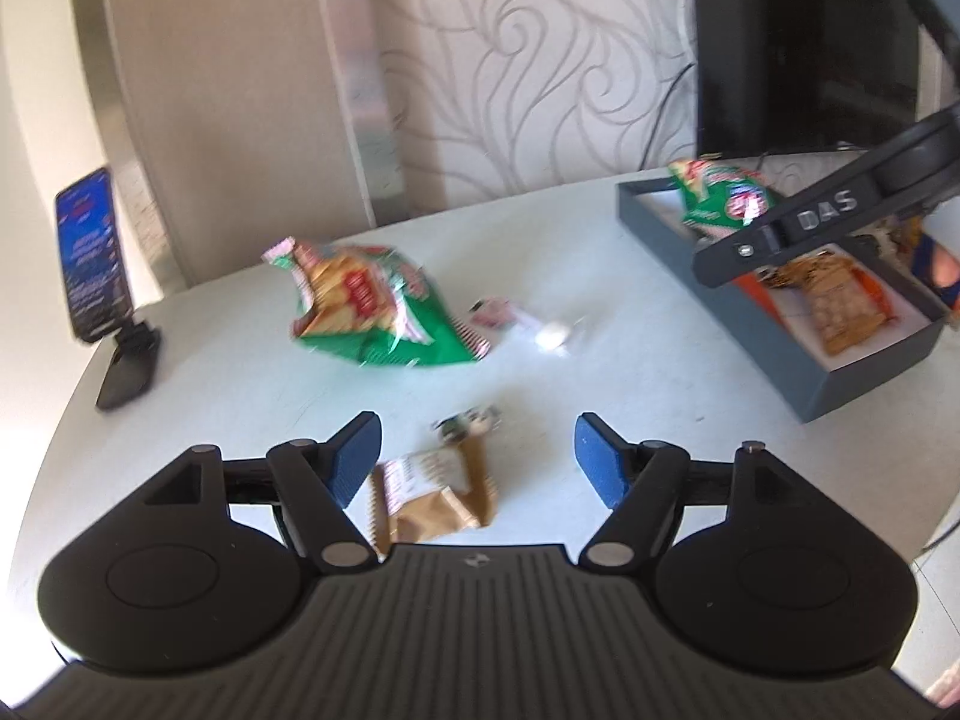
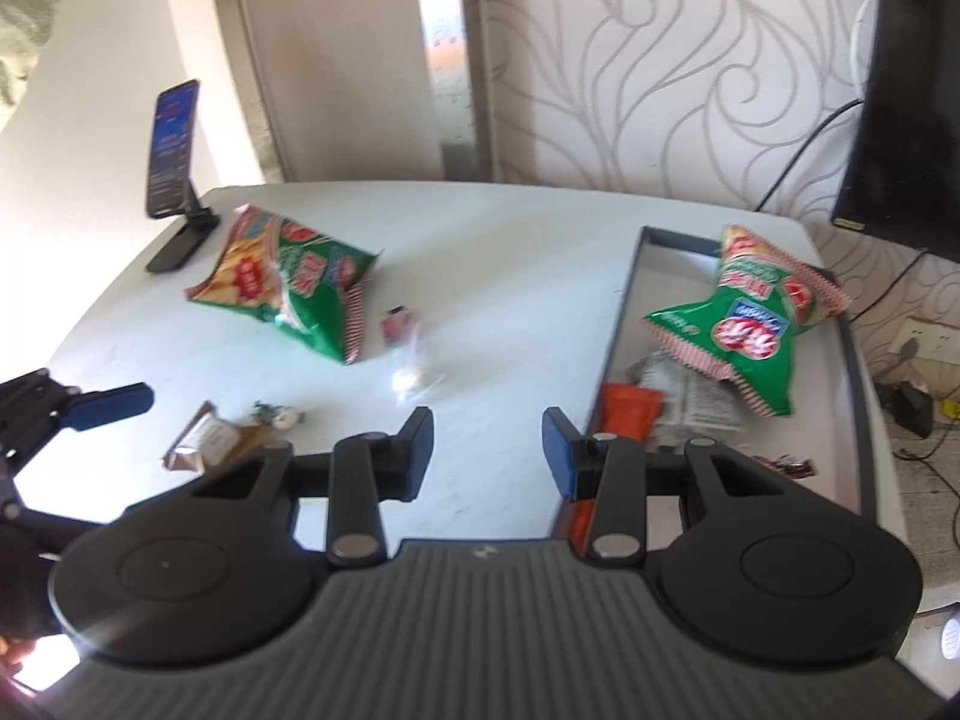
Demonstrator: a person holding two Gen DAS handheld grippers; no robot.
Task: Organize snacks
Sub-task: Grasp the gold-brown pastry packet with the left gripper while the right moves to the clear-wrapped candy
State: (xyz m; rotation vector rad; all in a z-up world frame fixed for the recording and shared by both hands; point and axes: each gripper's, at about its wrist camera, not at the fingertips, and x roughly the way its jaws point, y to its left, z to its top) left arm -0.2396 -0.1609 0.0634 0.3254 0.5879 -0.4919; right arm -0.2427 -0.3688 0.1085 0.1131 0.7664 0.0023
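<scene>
A crinkled green snack bag with red-and-white striped edges (image 1: 375, 306) lies flat on the white table (image 1: 240, 408), left of centre and well apart from the dark grey rectangular tray (image 2: 624, 324) at the right side. A second green bag of the same kind (image 2: 750, 330) rests inside that tray on top of an orange packet (image 2: 630, 408) and a grey printed wrapper (image 2: 690, 402). Near the middle of the table sit a small pink-and-clear sachet (image 1: 498, 312) and a small white candy in clear wrap (image 1: 555, 333). Closer in, a brown foil biscuit pack (image 1: 432, 492) lies between the spread blue fingers (image 1: 357, 462) of the left gripper (image 1: 477, 459), which are released and touch nothing; a tiny dark-and-white trinket (image 1: 468, 423) sits just beyond it. The right gripper (image 2: 486, 450) hovers at the tray's near-left edge, its fingers parted with nothing between them. At the table's far left corner a black phone with a blue screen (image 2: 174, 147) stands tilted on a black stand (image 2: 183, 243).
</scene>
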